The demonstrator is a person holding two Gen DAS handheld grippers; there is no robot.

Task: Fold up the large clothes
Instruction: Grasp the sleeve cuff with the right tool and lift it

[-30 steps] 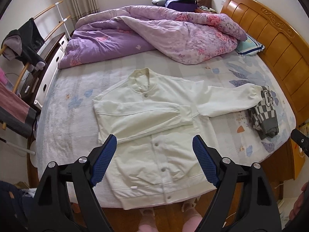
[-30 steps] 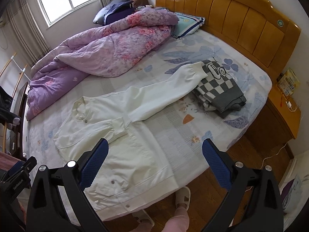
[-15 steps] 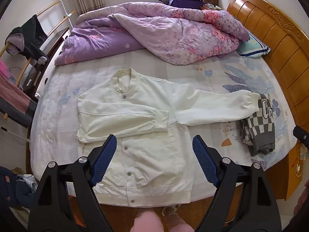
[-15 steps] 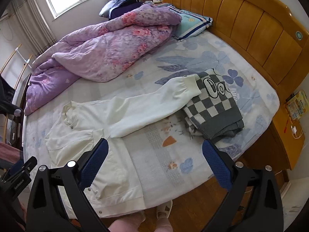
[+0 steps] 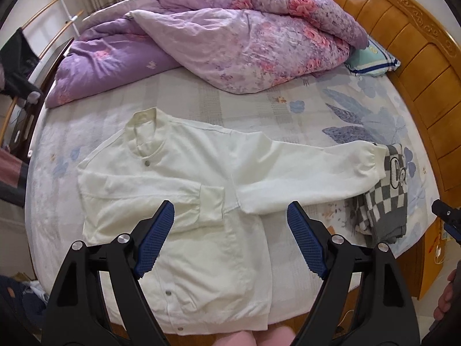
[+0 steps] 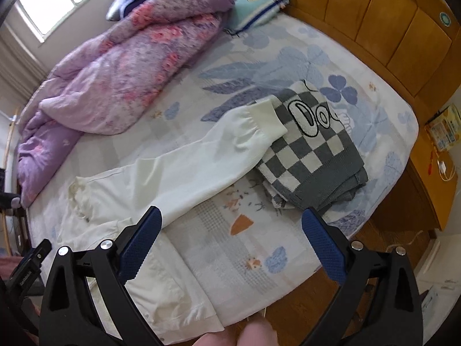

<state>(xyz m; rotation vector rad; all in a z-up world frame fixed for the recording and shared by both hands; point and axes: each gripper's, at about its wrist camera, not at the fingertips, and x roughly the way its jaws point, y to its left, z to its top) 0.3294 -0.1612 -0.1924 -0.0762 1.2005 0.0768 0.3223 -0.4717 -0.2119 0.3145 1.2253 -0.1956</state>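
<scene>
Hovering wide apart and empty above the near edge of the bed (image 5: 184, 98): left claw (image 5: 230, 227), over the lower front of the white jacket (image 5: 201, 248); right claw (image 6: 230, 230), likewise spread and gripping nothing, aimed toward the outstretched sleeve (image 6: 201, 155). Lying flat, front up, snaps closed, hem hanging close to the near mattress edge, collar pointing away; one sleeve already folded across the chest (image 5: 149, 201), the other stretched out sideways with its cuff (image 6: 259, 121) resting on top of a folded checkered sweater (image 6: 311, 155). Probably next: bringing that long sleeve in over the body. Likely trouble: dragging the sweater askew if the cuff gets pinched together with the knit beneath; pulling the whole jacket sideways or off the near edge if lifted too low along the sleeve; disturbing the sleeve already folded if the incoming one lands crooked; soft, slippery fabric bunching instead of creasing. No containers in view, so nothing to report inside any. Farther back: a rumpled purple floral quilt (image 5: 245, 37), a teal pillow (image 6: 253, 5) by the wooden headboard (image 6: 374, 14).
</scene>
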